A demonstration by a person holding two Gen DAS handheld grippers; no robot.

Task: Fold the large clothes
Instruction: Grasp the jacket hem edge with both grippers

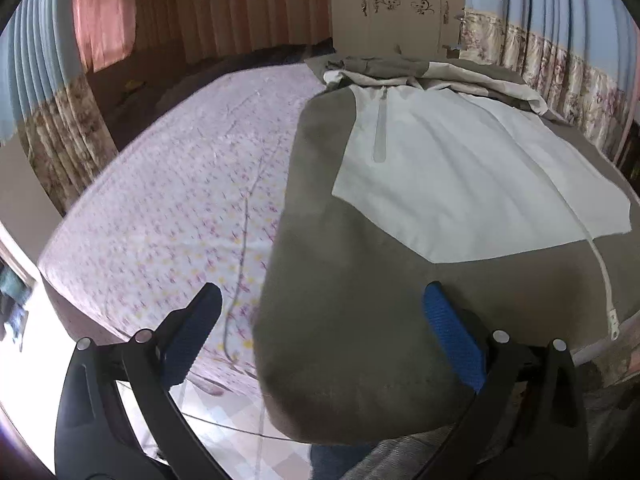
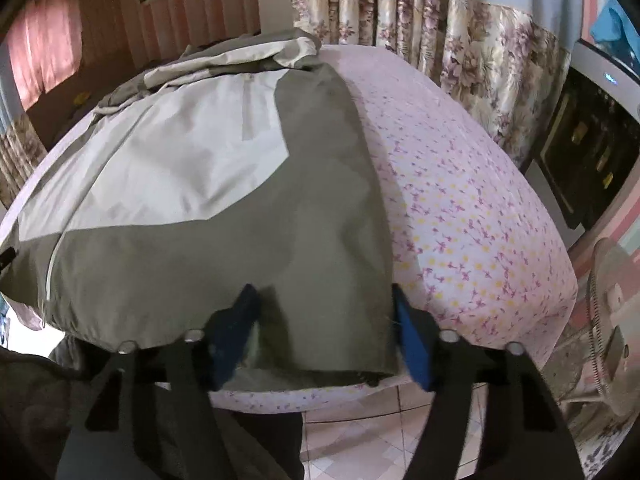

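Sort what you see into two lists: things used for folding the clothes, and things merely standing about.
Belongs to the job:
jacket
left claw
right claw
bedsheet

Just about:
curtains
fan
wardrobe

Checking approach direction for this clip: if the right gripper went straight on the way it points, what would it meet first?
Most likely the olive bottom hem of the jacket. The right gripper is open with that hem between its fingers at the bed's near edge. Depth is unclear, so it may already be touching.
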